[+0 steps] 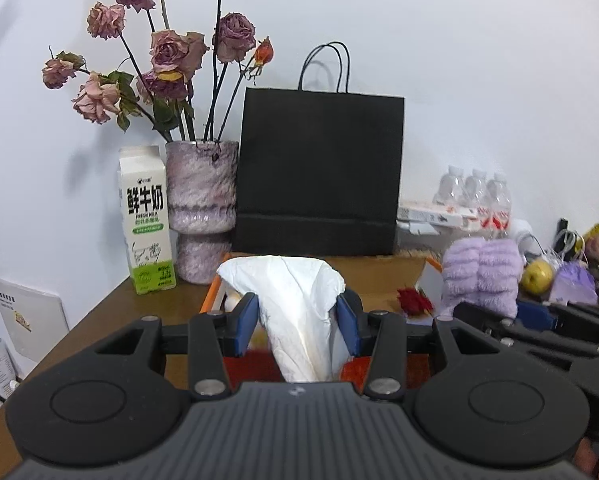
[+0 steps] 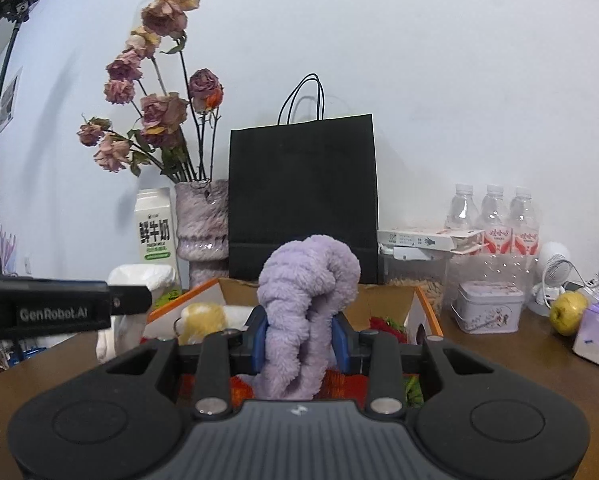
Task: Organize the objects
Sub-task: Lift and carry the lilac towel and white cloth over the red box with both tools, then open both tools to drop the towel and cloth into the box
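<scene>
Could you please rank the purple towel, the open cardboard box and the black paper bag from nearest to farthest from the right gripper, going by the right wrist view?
1. purple towel: clamped in the right gripper.
2. cardboard box: just beyond and below the fingers, open.
3. black paper bag: upright at the wall, behind the box.

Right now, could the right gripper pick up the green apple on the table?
Probably not as it stands: the right gripper is already shut on the purple fluffy cloth. The green apple lies unobstructed to its right.
</scene>
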A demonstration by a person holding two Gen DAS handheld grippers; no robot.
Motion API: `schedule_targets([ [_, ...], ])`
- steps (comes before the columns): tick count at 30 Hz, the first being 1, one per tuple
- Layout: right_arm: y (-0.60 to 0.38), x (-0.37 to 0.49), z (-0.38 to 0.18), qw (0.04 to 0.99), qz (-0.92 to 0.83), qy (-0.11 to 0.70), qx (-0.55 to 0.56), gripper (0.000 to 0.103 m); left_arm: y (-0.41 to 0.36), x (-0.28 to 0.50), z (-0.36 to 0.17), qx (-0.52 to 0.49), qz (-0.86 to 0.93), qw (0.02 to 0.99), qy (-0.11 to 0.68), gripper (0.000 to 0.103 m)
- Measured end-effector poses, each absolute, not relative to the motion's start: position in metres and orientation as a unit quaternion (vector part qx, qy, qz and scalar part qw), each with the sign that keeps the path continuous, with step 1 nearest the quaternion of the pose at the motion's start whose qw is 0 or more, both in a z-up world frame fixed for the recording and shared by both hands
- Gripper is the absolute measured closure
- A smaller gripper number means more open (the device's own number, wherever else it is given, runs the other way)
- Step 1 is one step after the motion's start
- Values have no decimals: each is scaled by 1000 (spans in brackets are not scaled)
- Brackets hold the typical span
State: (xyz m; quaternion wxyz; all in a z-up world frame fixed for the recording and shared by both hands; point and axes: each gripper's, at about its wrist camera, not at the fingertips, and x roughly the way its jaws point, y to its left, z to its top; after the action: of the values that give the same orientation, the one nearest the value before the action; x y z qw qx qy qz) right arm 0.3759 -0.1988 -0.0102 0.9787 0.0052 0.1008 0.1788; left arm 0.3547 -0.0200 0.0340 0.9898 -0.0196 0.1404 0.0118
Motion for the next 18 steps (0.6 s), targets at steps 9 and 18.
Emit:
schedule_targets([
  [9,-191,427,-13,980,173,93,-8,71,-18,410,39,-20,13,992,125,59],
  [18,-186,477,-18,981,160,107,-10,71,-18,457,35,-19,7,991,131,58],
])
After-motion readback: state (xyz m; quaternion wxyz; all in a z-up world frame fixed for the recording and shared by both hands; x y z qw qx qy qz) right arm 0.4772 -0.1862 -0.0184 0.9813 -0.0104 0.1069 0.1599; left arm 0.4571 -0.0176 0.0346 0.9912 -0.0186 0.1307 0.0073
